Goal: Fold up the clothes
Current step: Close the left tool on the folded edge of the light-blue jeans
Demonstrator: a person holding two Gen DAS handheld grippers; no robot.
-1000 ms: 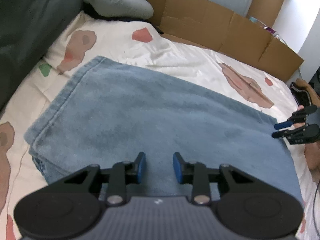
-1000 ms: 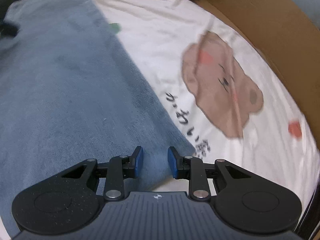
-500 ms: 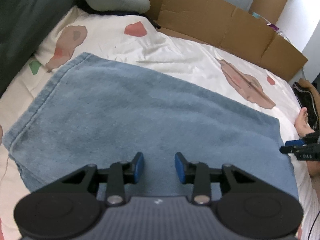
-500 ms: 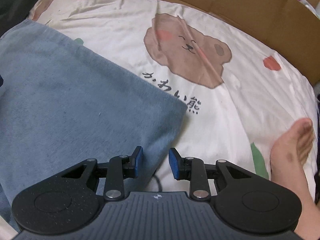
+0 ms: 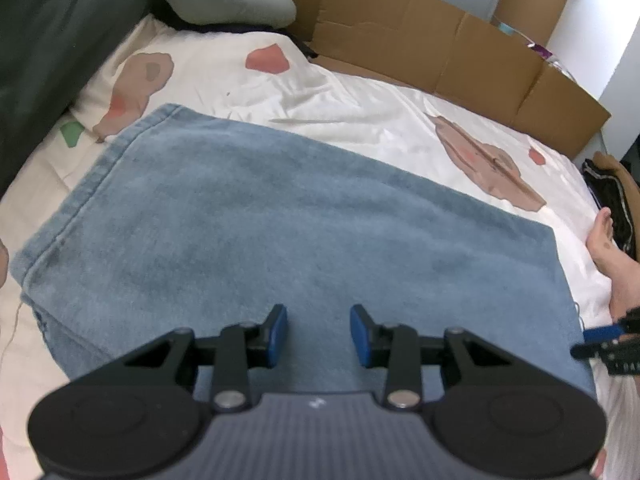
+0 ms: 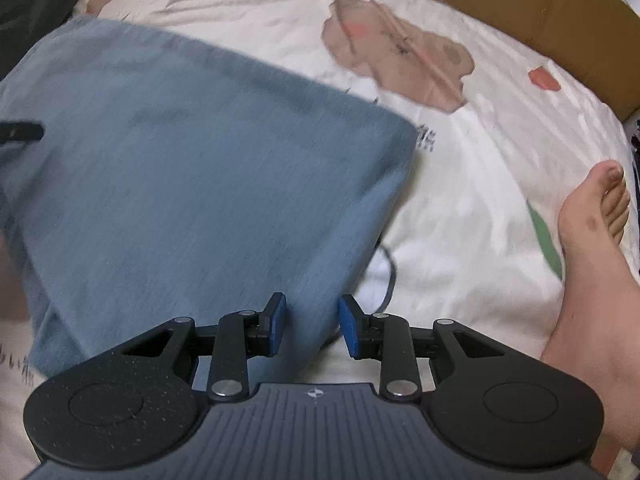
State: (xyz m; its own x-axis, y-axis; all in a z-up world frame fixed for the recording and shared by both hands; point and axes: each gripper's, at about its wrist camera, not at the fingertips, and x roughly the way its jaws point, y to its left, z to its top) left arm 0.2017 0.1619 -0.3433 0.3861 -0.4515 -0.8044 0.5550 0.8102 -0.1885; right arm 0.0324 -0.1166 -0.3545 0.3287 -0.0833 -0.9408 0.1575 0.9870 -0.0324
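A folded blue denim garment (image 5: 288, 216) lies flat on the white bear-print bedsheet (image 5: 380, 120). The left gripper (image 5: 319, 336) hangs over its near half, jaws partly open, empty. The right gripper (image 6: 311, 326), likewise parted and empty, sits above the garment's 5 o'clock edge.

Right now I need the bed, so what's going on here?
A person with a gripper in each hand is folding clothes on the bed. A blue garment lies flat, already folded over. The left gripper hangs open above its near edge, holding nothing. The right gripper is open too, over the garment's side edge, near the person's bare foot. Neither has hold of the cloth, so the next fold is not begun.
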